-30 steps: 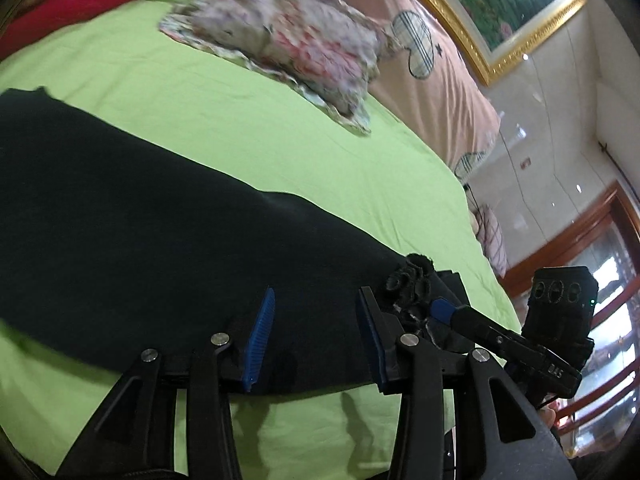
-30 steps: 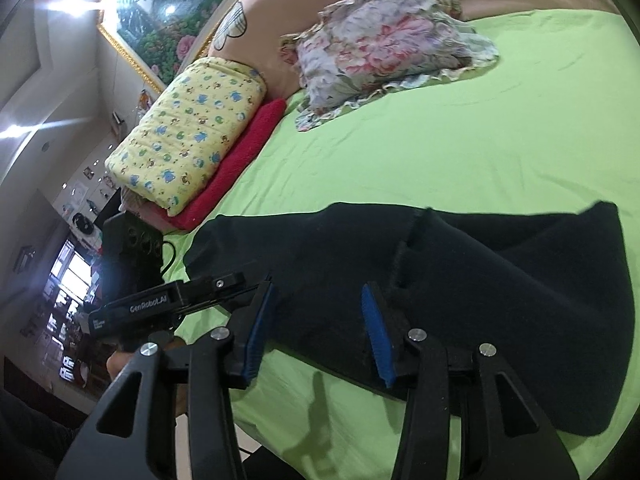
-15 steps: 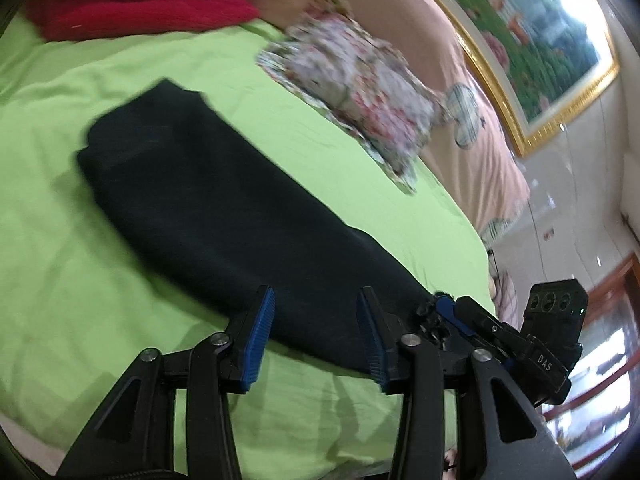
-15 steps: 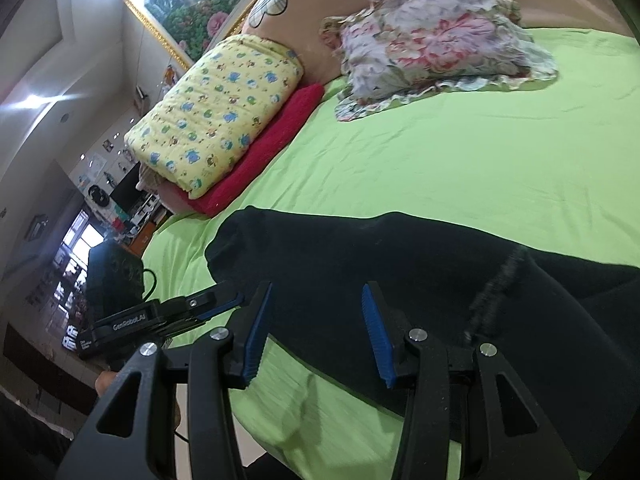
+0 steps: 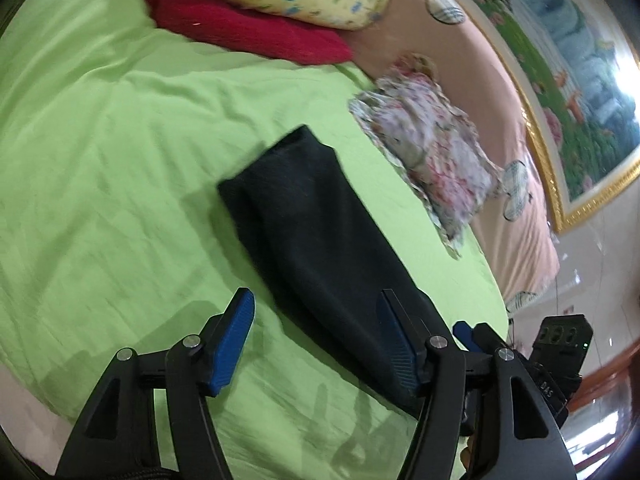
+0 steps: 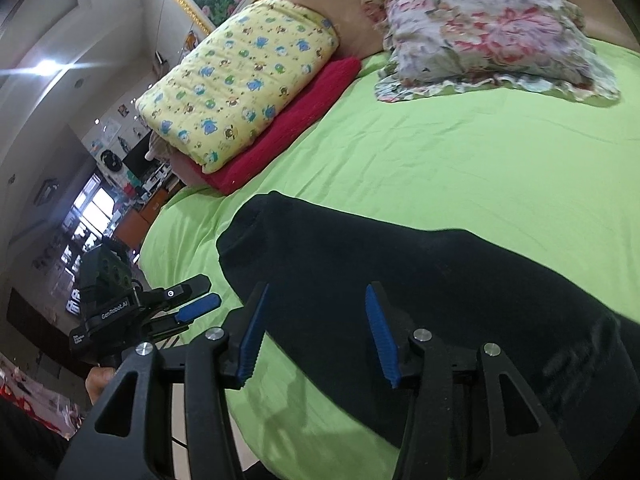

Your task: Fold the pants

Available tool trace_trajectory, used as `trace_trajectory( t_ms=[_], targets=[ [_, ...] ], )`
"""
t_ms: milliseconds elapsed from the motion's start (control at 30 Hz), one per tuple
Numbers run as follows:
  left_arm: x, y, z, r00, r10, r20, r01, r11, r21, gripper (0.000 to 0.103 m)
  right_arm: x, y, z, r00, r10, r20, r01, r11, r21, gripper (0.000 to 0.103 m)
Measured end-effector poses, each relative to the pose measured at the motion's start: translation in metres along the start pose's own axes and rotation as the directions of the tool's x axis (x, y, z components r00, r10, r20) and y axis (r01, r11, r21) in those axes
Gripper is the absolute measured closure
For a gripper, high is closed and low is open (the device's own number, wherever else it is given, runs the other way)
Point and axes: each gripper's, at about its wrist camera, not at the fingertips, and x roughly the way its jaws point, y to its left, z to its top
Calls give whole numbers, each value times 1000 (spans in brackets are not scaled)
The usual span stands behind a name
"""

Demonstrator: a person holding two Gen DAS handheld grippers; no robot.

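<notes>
Nearest to me, the left gripper (image 5: 316, 344) has just been opening its fingers; they now stand well apart, the left blue pad over bare sheet and the right one over the near end of the pants (image 5: 320, 240), gripping nothing. My right gripper (image 6: 316, 336) has also been opening a little; its fingers are moderately apart above the dark cloth, with fabric seen between them but neither pad pressing on it, so I hold nothing there either. The pants are black, laid flat as one long, narrow folded strip along the near edge of the bed (image 5: 100, 168), on the lime-green sheet. From the right wrist view the strip runs from a rounded end at the left towards the lower right, where a faintly ribbed band shows. The surface looks smooth, with only soft creases. Further back, near the head of the bed, a floral cushion (image 6: 492, 32) lies on the sheet, and towards the far left corner a yellow patterned pillow (image 6: 240, 92) rests on a red one (image 6: 296, 120). A framed painting (image 5: 580, 80) hangs behind.
</notes>
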Motion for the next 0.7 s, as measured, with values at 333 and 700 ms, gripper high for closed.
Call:
trace_trajectory(
  t_ms=[333,700],
  targets=[
    [21,16,18,1000,11,-27,-13,997,-76,36,48,9,42,997,13,-82,-20,996,-87,51],
    [36,19,33,999,3,-38,-8,993,-115,34,128,28,82,963,31,-269,-100,963,-248,46]
  ],
)
